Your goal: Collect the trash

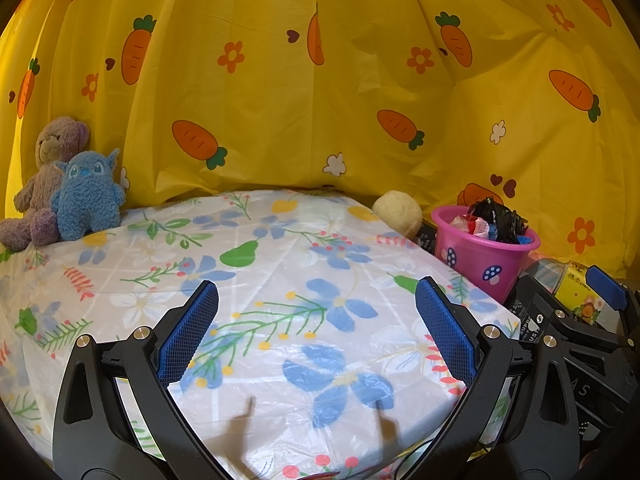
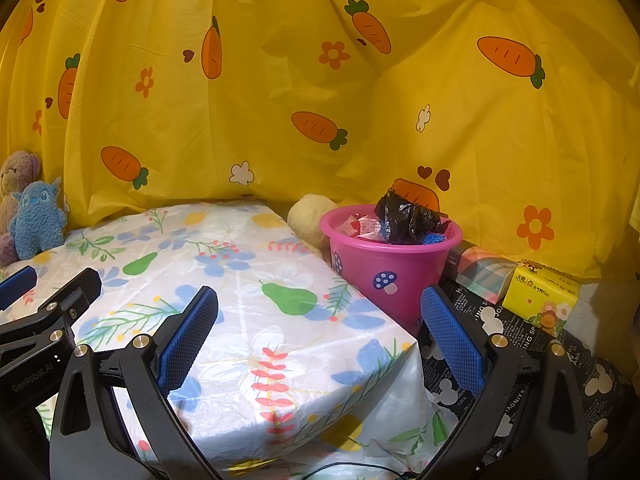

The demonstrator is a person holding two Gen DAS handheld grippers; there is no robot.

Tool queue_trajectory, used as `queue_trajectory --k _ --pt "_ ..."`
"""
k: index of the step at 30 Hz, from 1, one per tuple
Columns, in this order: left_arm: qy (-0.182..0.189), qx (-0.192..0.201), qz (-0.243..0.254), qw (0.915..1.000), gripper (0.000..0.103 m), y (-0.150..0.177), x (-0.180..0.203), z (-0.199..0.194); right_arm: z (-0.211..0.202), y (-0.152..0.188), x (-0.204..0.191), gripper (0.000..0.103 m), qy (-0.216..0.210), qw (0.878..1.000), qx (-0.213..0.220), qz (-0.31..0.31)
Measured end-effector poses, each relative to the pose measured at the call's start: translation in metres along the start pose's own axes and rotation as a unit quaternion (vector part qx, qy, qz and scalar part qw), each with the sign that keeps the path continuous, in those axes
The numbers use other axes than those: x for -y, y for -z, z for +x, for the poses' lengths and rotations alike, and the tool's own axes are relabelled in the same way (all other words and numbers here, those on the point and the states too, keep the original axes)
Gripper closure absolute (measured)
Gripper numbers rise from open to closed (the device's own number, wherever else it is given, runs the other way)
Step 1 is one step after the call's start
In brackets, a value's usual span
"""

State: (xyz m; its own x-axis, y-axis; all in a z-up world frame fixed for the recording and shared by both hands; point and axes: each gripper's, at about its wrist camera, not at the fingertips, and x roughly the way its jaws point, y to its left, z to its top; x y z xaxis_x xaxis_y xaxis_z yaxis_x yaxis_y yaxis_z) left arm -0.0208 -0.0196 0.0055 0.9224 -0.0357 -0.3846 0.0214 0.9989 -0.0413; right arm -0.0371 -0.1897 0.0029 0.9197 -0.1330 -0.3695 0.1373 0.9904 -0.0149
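**Both grippers spread and empty over the table, trash in the pink bucket**

I hold my left gripper [image 1: 316, 328] low over the flowered tablecloth [image 1: 280, 280], pointed toward the yellow carrot curtain [image 1: 280, 80]. Its blue pads [image 1: 188, 332] are spread wide with nothing between them, and their shadows fall on the cloth just below.

My right gripper [image 2: 320, 332] sits level beside it, angled toward the table's corner nearest the pink bucket [image 2: 390, 264]. Its fingers are also wide apart and hold nothing. In the right wrist view the left gripper's body shows at the left edge; in the left wrist view the right gripper shows at the right edge.

The pink bucket, printed with mushrooms, stands just off the table's edge, down on a black printed sheet [image 2: 500, 344]. The trash is inside it: a crumpled black bag [image 2: 408, 216] rising above the rim, with white-and-red wrappers [image 2: 366, 226] and something blue beside it.

Behind the bucket, touching the curtain, is a cream plush ball [image 2: 308, 216]. Beyond the bucket lie a pastel checked pack [image 2: 480, 272] and a yellow tissue pack [image 2: 540, 296]. Well away from the bucket, at the table's far corner, sit a purple-grey teddy bear [image 1: 44, 176] and a blue plush [image 1: 86, 196], leaning together.
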Motion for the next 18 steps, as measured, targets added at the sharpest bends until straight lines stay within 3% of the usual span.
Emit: queue_trajectory --k 18 --pt "0.000 -0.003 0.000 1.0000 0.006 0.0020 -0.0017 0.0016 0.0002 0.0003 0.0013 0.006 0.000 1.000 0.000 0.001"
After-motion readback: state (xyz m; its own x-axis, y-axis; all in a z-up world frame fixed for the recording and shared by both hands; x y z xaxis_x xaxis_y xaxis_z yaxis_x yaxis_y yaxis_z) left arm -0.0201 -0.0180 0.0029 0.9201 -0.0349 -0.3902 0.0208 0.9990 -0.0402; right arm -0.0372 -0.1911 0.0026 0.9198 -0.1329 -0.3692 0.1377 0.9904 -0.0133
